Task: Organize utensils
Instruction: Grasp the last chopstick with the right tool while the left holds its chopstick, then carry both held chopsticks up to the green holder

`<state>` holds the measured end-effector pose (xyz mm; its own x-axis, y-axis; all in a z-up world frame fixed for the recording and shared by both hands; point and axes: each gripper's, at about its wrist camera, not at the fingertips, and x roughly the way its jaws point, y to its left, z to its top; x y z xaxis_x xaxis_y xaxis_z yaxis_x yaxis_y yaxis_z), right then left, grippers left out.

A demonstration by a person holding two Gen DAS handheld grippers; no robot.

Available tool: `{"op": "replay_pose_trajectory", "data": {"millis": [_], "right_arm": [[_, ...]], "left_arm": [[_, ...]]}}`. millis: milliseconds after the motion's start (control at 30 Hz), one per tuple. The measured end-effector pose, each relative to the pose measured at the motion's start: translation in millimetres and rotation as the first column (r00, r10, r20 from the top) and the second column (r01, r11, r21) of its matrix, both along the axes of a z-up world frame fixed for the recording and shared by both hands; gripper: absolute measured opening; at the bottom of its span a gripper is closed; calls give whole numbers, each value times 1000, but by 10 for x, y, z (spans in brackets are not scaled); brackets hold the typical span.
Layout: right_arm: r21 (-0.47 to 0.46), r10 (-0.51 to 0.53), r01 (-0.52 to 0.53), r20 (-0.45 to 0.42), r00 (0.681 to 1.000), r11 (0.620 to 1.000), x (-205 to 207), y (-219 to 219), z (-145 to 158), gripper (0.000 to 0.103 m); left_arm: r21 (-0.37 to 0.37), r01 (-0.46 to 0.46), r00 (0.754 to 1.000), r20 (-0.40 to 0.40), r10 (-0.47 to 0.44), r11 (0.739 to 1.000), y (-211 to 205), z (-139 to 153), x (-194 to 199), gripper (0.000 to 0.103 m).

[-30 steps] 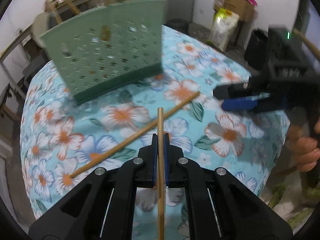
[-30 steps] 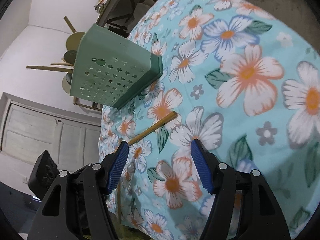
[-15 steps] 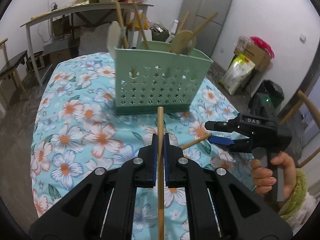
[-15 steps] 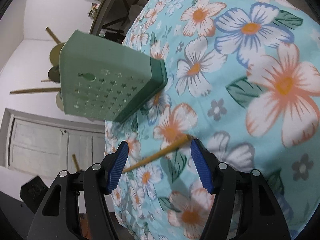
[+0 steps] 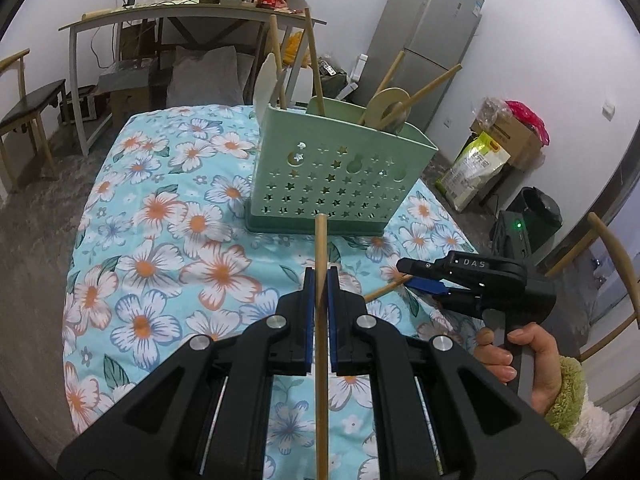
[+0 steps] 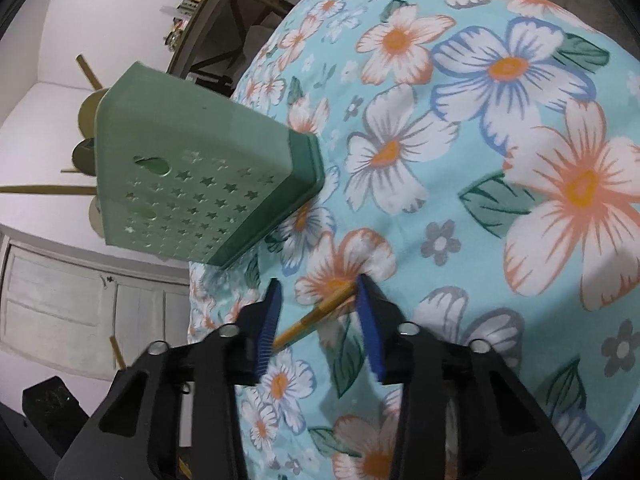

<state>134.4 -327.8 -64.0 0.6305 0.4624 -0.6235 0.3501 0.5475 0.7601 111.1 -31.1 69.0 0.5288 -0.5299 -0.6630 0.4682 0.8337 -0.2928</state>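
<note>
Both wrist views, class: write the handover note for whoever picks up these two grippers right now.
Left gripper: shut on a chopstick, held off the cloth and pointing toward the green utensil holder.
Right gripper: jaws closing around the second chopstick, which lies on the floral tablecloth; not gripped yet.
Done: several utensils already stand in the holder.
Left: finish the right grasp, put both chopsticks in the holder.
</note>
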Motion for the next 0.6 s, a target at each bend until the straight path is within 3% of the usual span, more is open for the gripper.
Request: {"op": "replay_pose_trajectory", "data": {"millis": [33,367,600], "right_arm": [[5,-8,8,-5,1000,1000,-9,-17,-28,18],[155,-10,-1,71,997,988,-120,-223,-115,13],[94,-4,-14,191,982,996,-267,-332,305,10]], "left_arm": [[-1,-1,1000,0,1,1000,8,-1,1,5],[-34,-46,999,-16,45,998,169,25,52,5],[-83,-64,998,-30,61,995,265,57,128,5]]}}
